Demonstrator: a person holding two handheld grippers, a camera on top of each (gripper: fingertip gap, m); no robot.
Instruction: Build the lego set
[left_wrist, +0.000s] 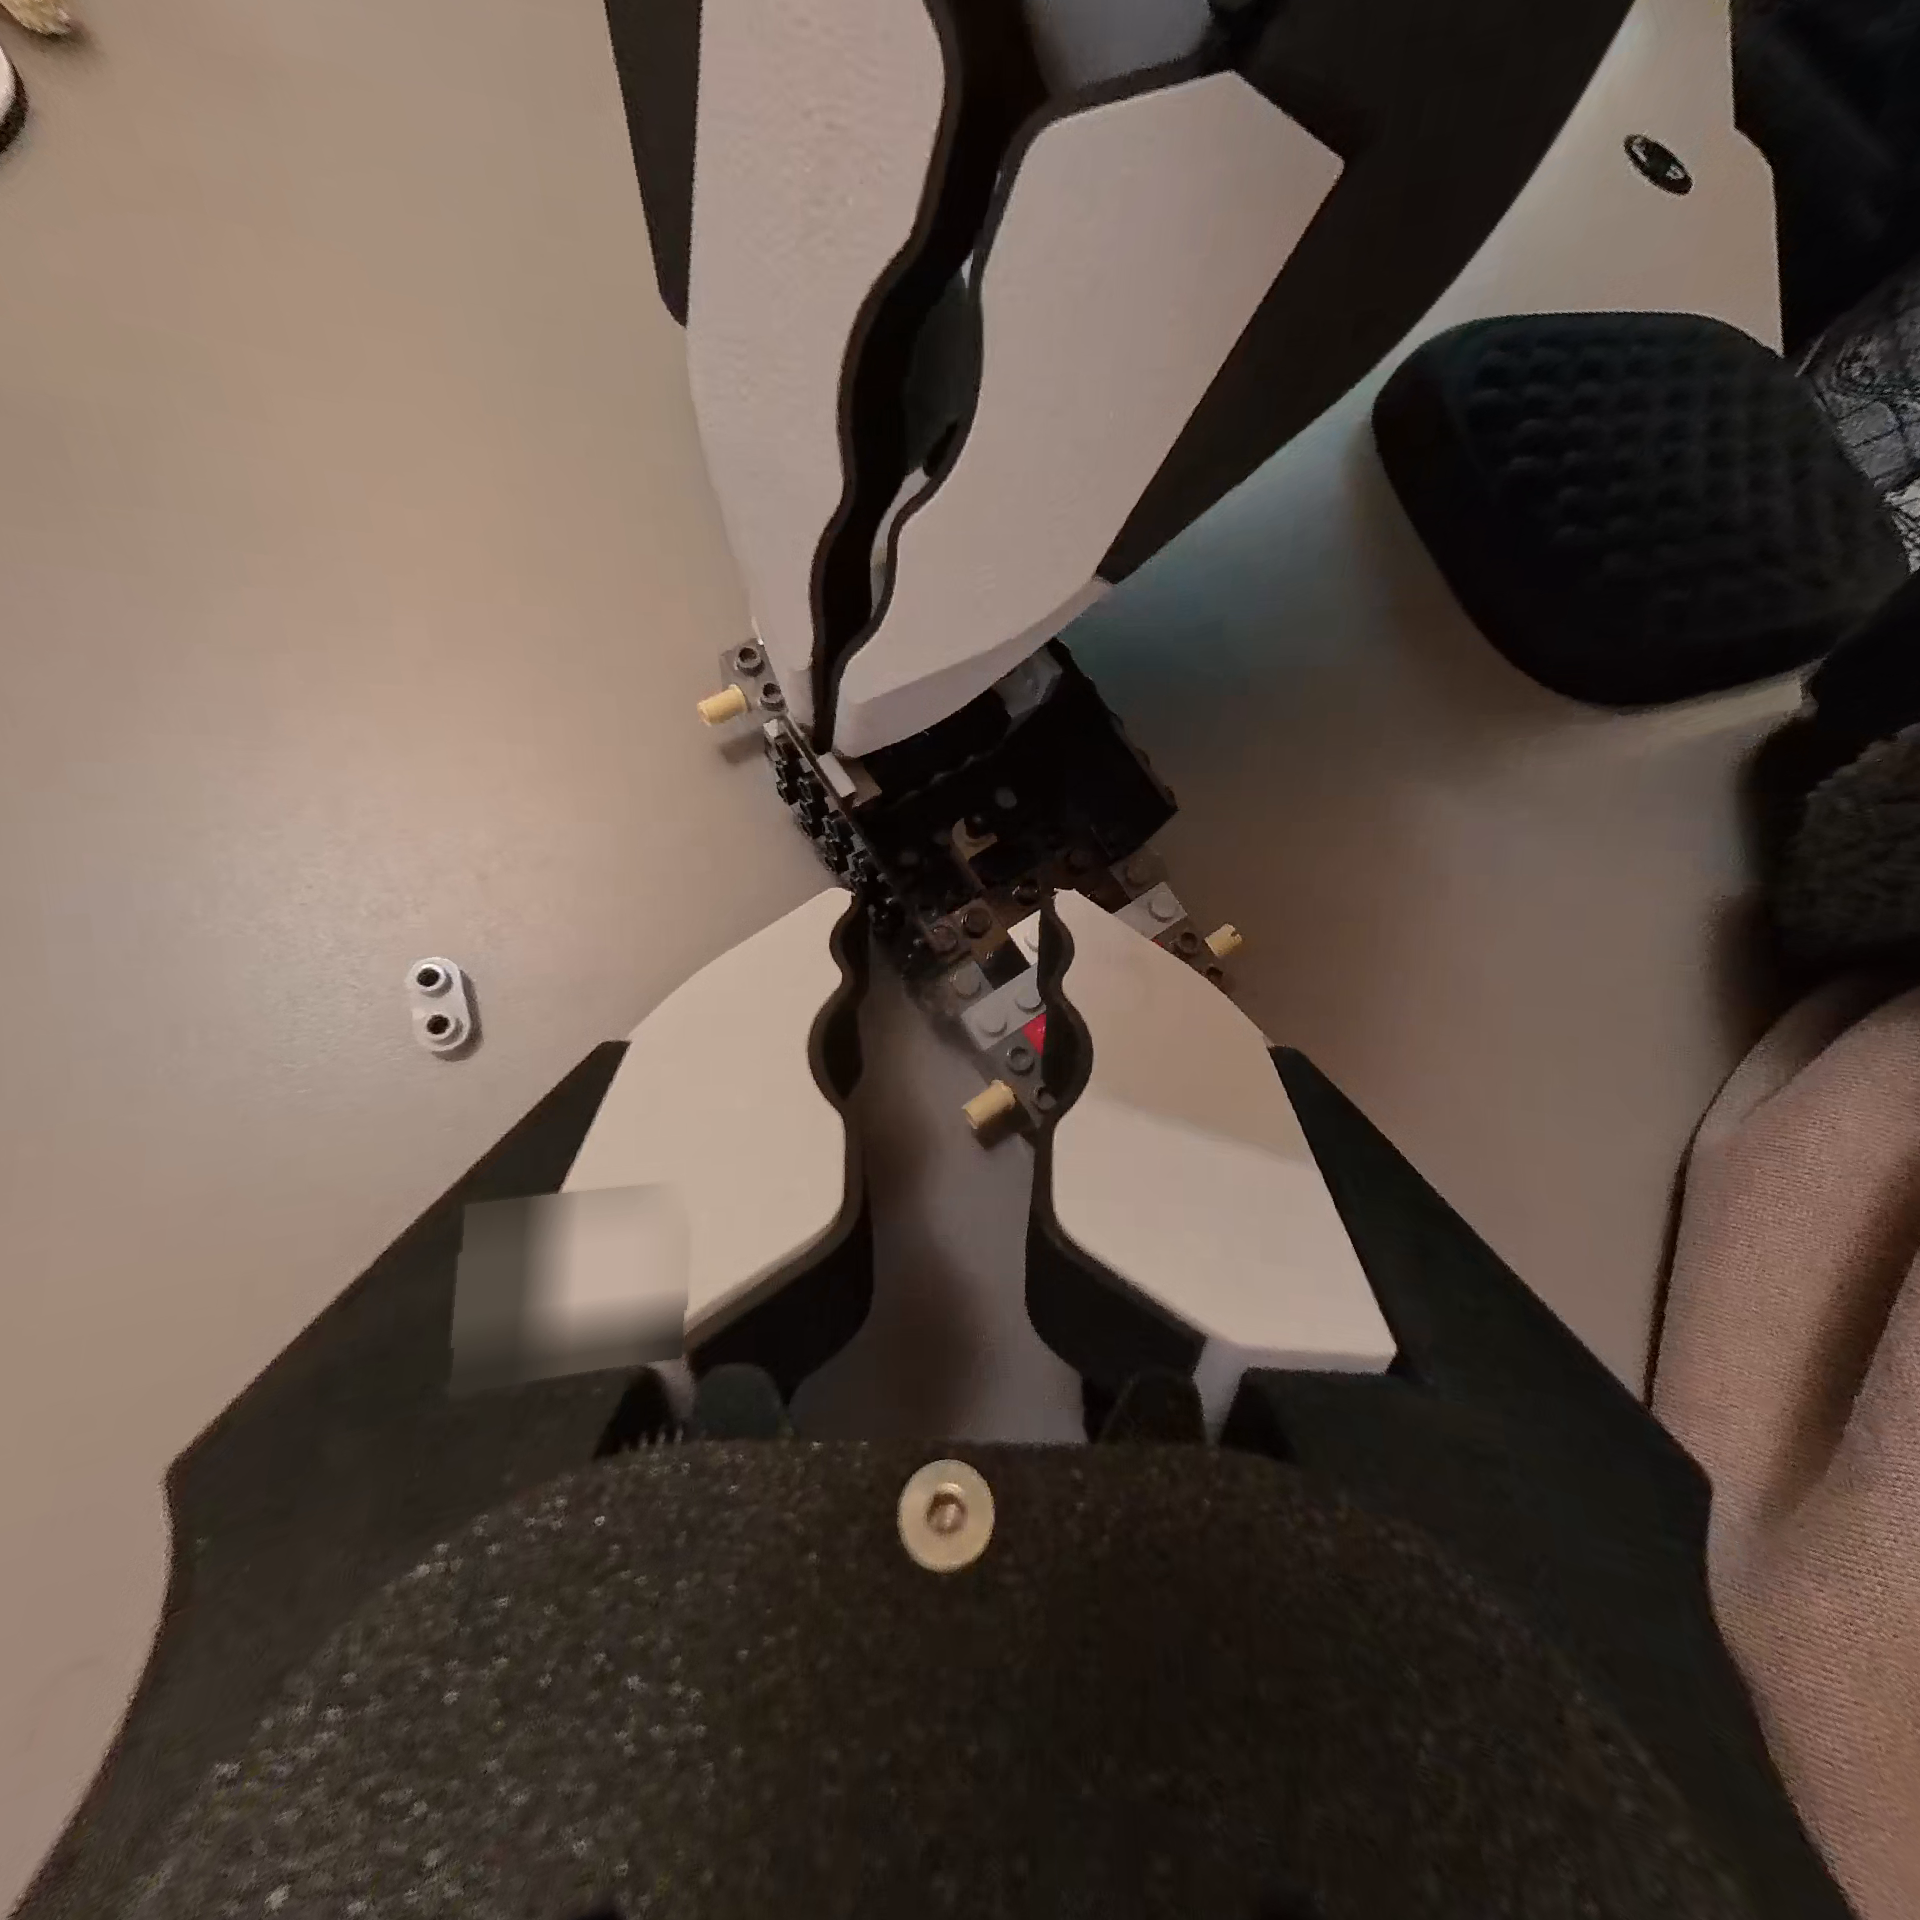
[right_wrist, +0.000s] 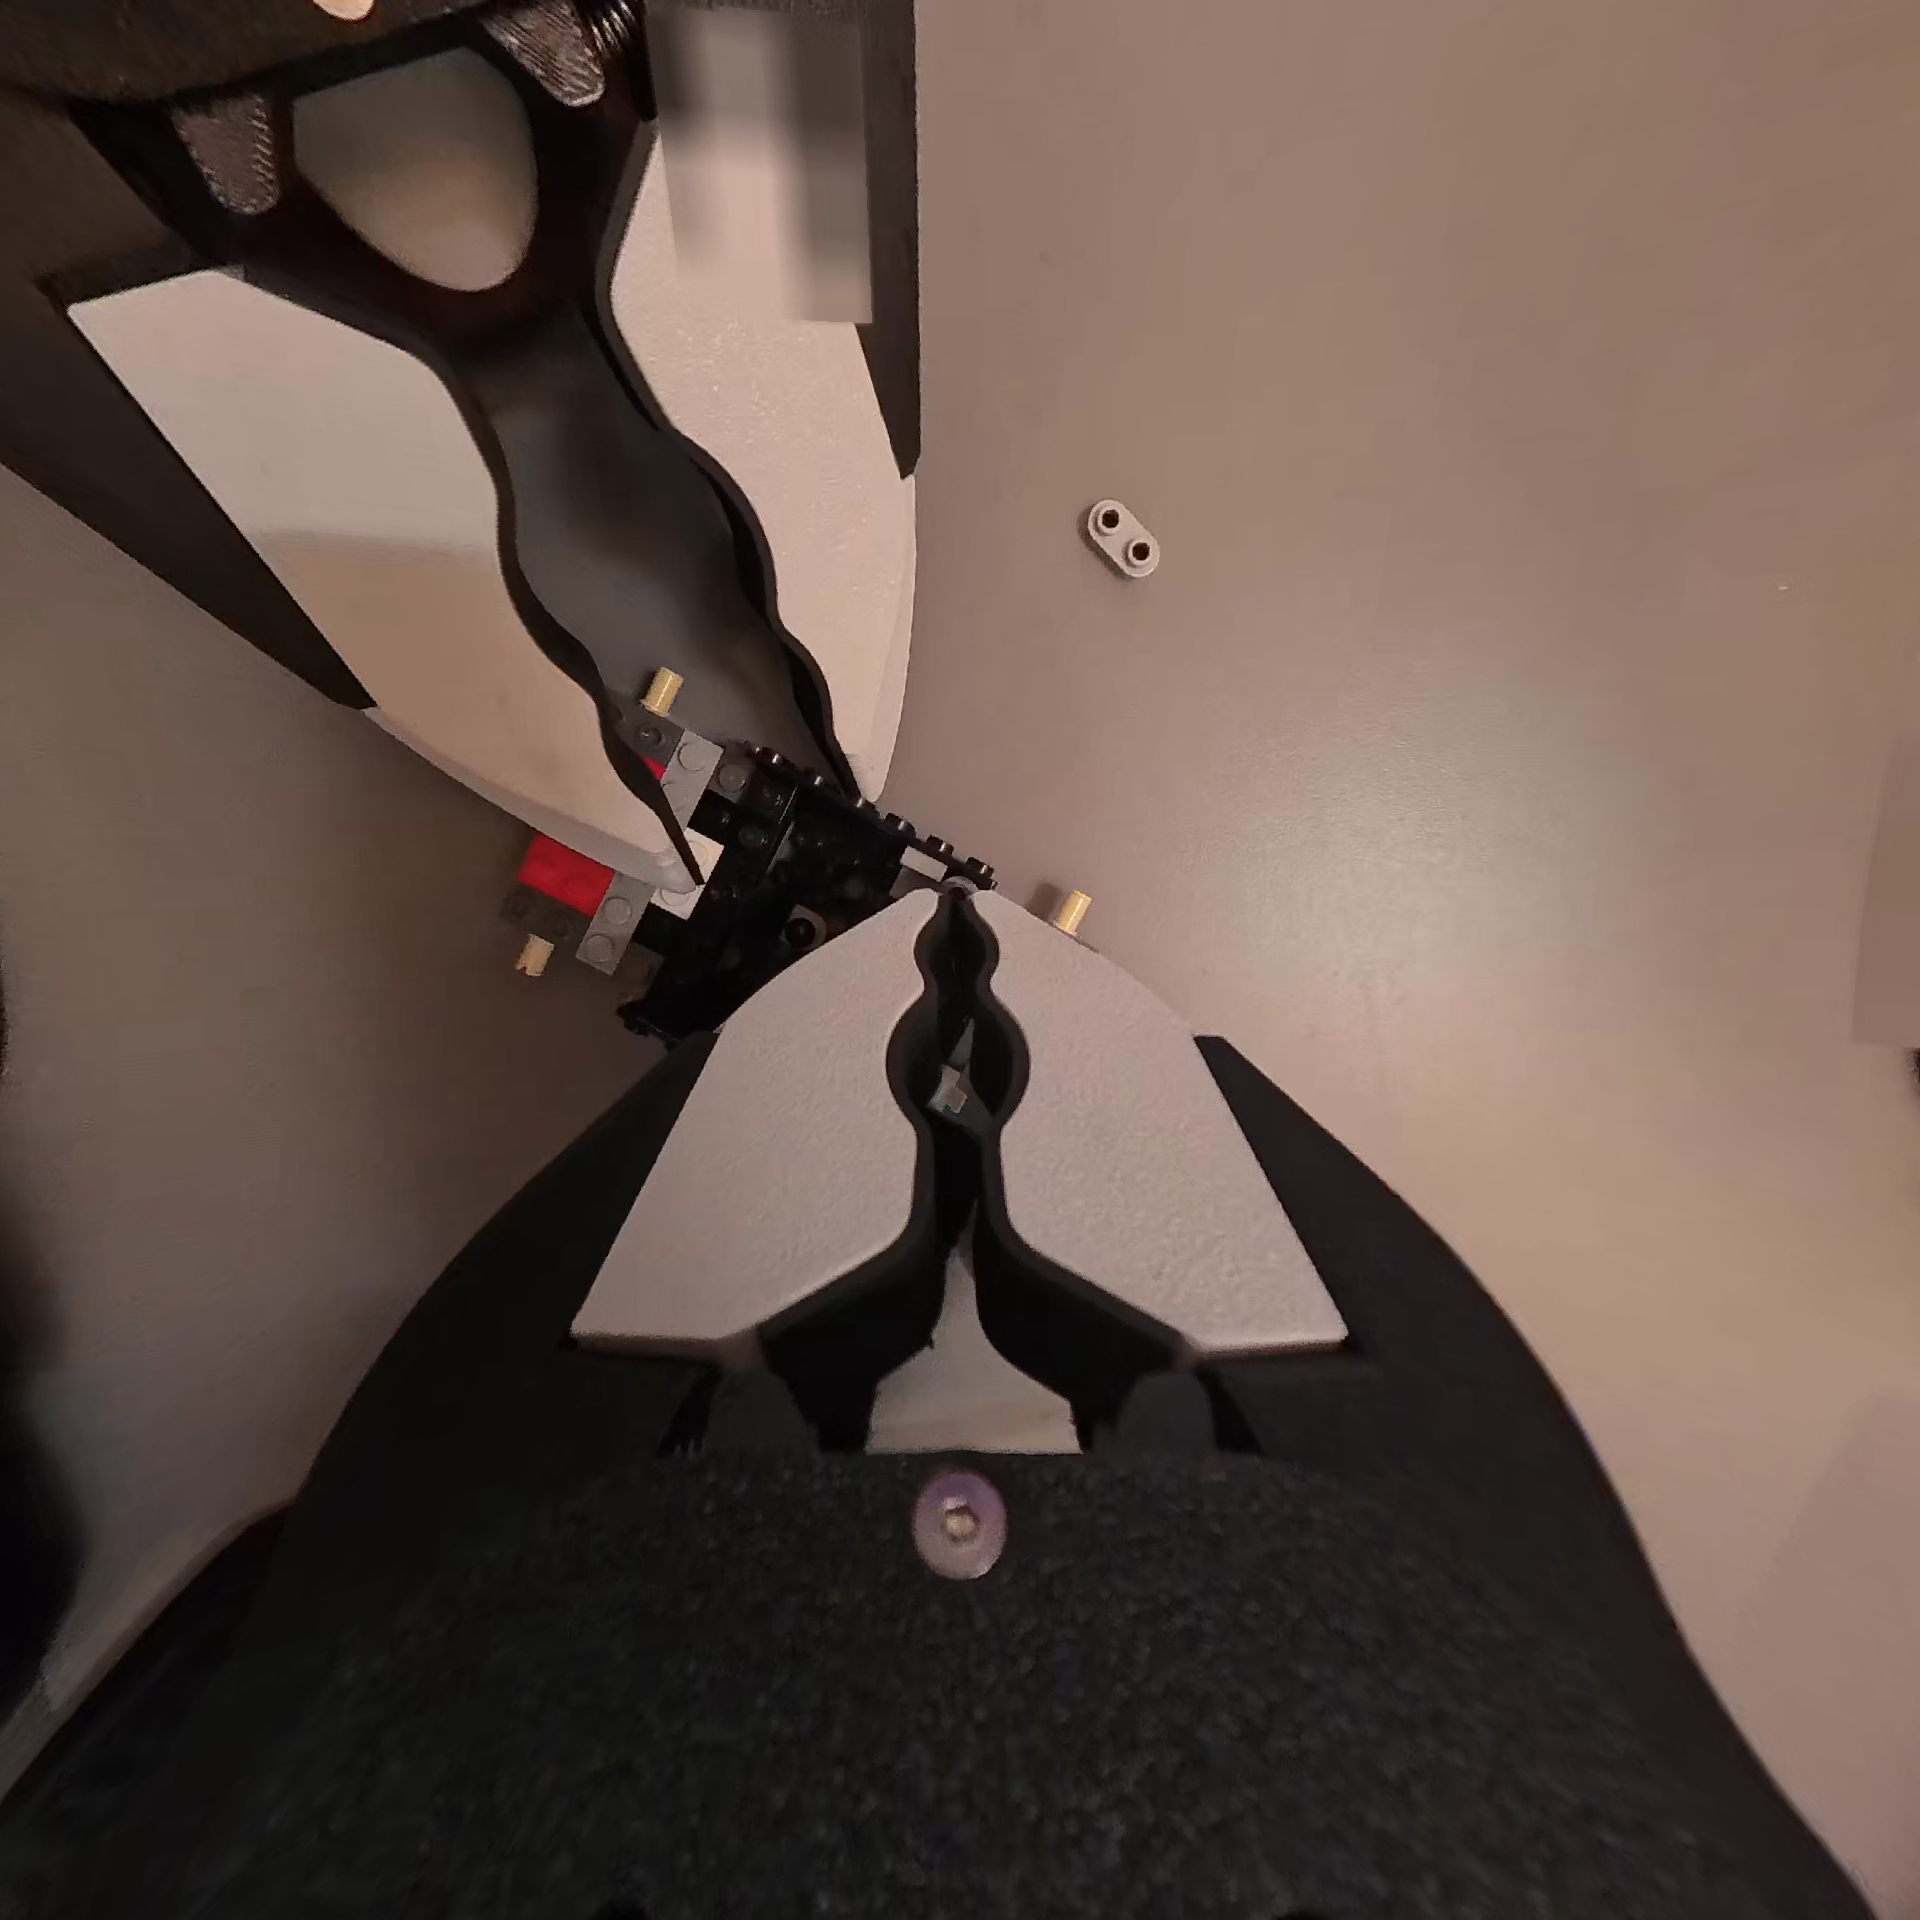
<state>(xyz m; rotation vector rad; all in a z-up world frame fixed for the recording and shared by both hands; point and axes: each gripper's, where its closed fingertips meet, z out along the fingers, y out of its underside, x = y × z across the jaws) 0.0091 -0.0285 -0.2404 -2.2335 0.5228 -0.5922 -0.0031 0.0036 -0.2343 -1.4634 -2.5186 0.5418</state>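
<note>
The lego build, a mostly black assembly with grey plates, a red brick and tan pegs sticking out of its sides, sits on the pale worktop directly between the two grippers, which meet it from opposite ends.

Left gripper: its fingers are drawn in around the near end of the build. The right-hand finger lies against the grey and red end section; the left-hand finger meets the black studded edge. A gap runs between the fingers behind the tips, and one tan peg shows inside that gap. It is pinching the build.

Right gripper: its fingers are pressed almost together, the tips closing on a thin edge at the build's far corner, just beside a tan peg that projects to the right of the tips. A small grey fragment shows in the narrow slot between the fingers, too small to identify. From the left wrist view this gripper comes in from ahead, tips down on the black body.

A loose light grey two-hole plate lies on the worktop, well apart from the build, left of the left gripper's fingers; in the right wrist view it lies ahead and to the right of the tips.
</note>
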